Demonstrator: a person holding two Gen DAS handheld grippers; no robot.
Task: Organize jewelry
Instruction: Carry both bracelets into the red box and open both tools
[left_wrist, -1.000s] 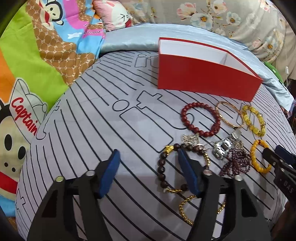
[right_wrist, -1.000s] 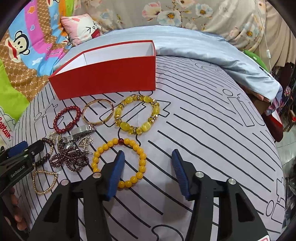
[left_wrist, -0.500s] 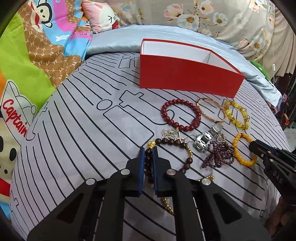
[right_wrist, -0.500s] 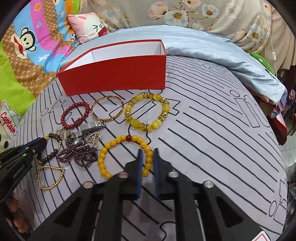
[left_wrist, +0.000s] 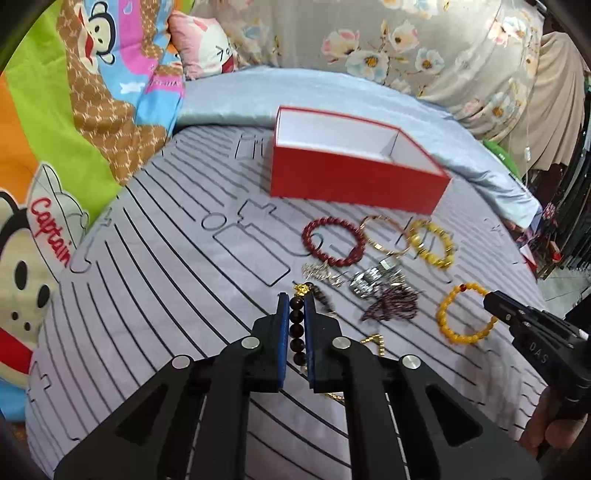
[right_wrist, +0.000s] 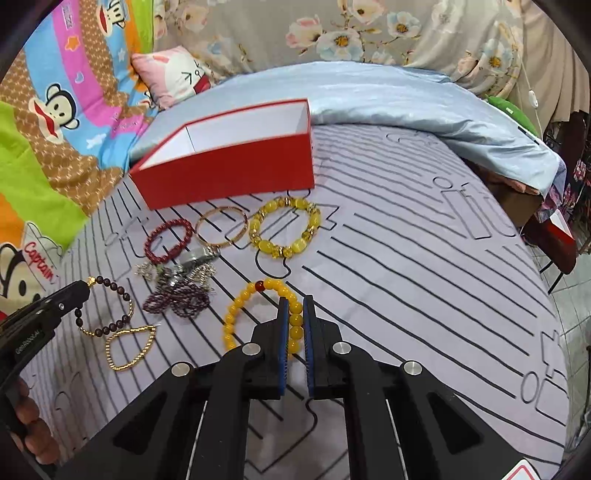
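Note:
My left gripper (left_wrist: 296, 300) is shut on a dark brown bead bracelet (left_wrist: 297, 328) with gold accents and holds it just off the striped bedsheet; the bracelet also shows in the right wrist view (right_wrist: 119, 291). My right gripper (right_wrist: 295, 301) is shut on an orange-yellow bead bracelet (right_wrist: 236, 314), which also shows in the left wrist view (left_wrist: 448, 325). An open red box (left_wrist: 354, 177) with a white inside stands behind the jewelry, also seen in the right wrist view (right_wrist: 229, 173).
On the sheet lie a red bead bracelet (right_wrist: 168, 240), a rose-gold bangle (right_wrist: 221, 225), a pale yellow chunky bracelet (right_wrist: 284, 227), a silver watch (left_wrist: 371, 278), a garnet strand (right_wrist: 177, 299) and a thin gold chain bracelet (right_wrist: 129, 345). Pillows and a blue quilt (right_wrist: 388, 96) lie behind.
Both grippers closed from wide open, the left on the brown bracelet and the right on the orange-yellow bracelet. Both have since lifted slightly and drawn back.

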